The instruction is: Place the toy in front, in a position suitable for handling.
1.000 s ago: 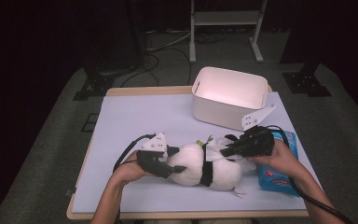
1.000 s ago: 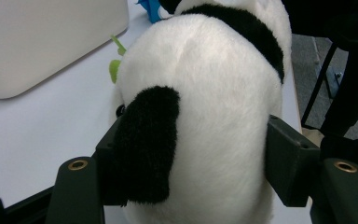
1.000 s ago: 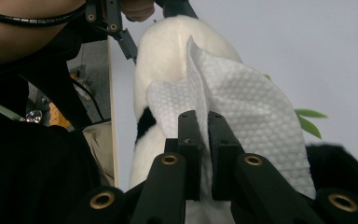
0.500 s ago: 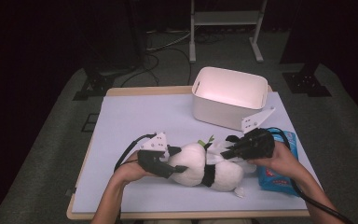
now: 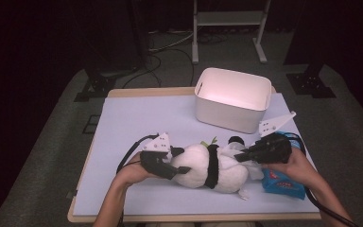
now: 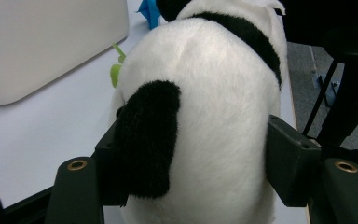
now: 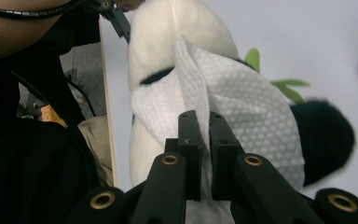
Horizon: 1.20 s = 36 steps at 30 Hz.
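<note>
A black-and-white plush panda (image 5: 196, 168) lies on its side on the pale table (image 5: 137, 118). My left gripper (image 5: 182, 164) clamps its body from the left; in the left gripper view both jaws press into the panda (image 6: 214, 93), one over a black patch. My right gripper (image 5: 239, 156) comes in from the right, shut on a white textured wipe (image 7: 242, 107). The wipe is draped over the panda's head (image 7: 168, 28) by a black ear (image 7: 324, 135). In the right gripper view the right gripper (image 7: 204, 122) shows its jaws together, pinching a fold of the wipe.
A white plastic bin (image 5: 234, 101) stands at the back right of the table. A blue packet (image 5: 283, 184) lies under the right hand near the front right corner. Green felt leaves (image 7: 284, 88) stick out beside the panda. A metal stand's legs are on the floor behind.
The right gripper has shifted slightly to the right and nearer with the wipe over the panda. The left gripper and the panda's body stay put.
</note>
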{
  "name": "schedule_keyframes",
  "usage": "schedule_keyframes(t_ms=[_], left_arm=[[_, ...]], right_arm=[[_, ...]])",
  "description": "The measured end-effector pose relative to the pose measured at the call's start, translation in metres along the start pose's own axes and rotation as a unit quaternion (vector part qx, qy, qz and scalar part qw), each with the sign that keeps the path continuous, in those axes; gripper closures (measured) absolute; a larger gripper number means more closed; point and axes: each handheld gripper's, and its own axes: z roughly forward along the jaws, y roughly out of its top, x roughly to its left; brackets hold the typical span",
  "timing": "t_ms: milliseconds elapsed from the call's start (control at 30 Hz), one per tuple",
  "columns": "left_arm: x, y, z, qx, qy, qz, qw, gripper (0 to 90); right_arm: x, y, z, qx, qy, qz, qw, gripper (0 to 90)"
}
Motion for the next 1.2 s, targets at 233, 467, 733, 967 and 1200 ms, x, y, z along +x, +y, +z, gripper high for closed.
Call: schedule_keyframes(t_ms=[233,467,733,967,1200], left_arm=[[-0.002,0.003,0.001,-0.001,0.003,0.001,1.0000,34.4],[-0.001,0.001,0.001,-0.003,0.000,-0.003,1.0000,34.1],[-0.001,0.004,0.003,-0.019,-0.011,-0.013,0.9997,26.6],[0.002,0.004,0.001,-0.032,-0.024,-0.037,0.9985,16.8],[0.006,-0.005,0.005,-0.025,-0.045,-0.057,0.9970,9.4]], right_arm=[[0.004,0.030,0.022,0.025,0.002,-0.031,0.9992,85.1],[0.002,0.039,0.033,0.041,0.002,-0.034,0.9986,85.3],[-0.002,0.014,0.019,0.028,0.000,-0.009,0.9996,85.9],[0.000,0.006,0.014,0.028,0.000,-0.008,0.9996,86.0],[-0.001,-0.001,0.011,0.025,0.007,-0.004,0.9997,86.1]])
